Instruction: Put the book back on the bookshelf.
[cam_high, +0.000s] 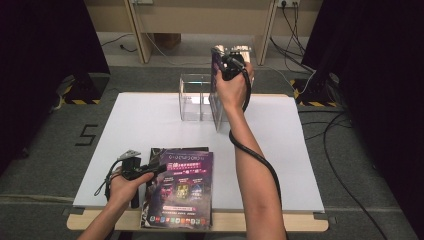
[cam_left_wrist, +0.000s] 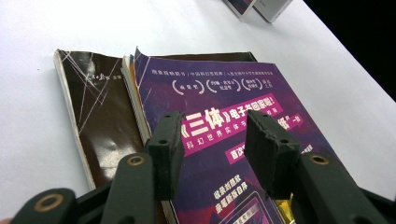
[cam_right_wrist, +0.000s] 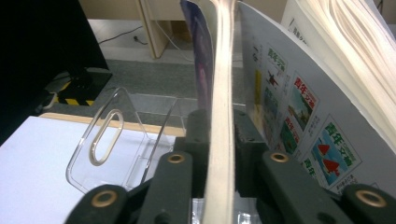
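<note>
Right gripper (cam_right_wrist: 219, 154) pinches an upright magazine (cam_right_wrist: 219, 70) at the clear holder (cam_high: 196, 97); left gripper (cam_left_wrist: 217, 154) fingers spread over the purple magazine (cam_left_wrist: 219, 121).

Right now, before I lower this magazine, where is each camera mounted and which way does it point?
High view: above the near table edge, looking forward and down on the white table; both forearms enter from below.
Left gripper view: rides the left gripper, looking along its open jaws at the purple magazine on the stack.
Right gripper view: rides the right gripper, jaws clamped on an upright magazine, facing the clear acrylic holder.
Shared: the high view and right gripper view both show holder and held magazine.
</note>
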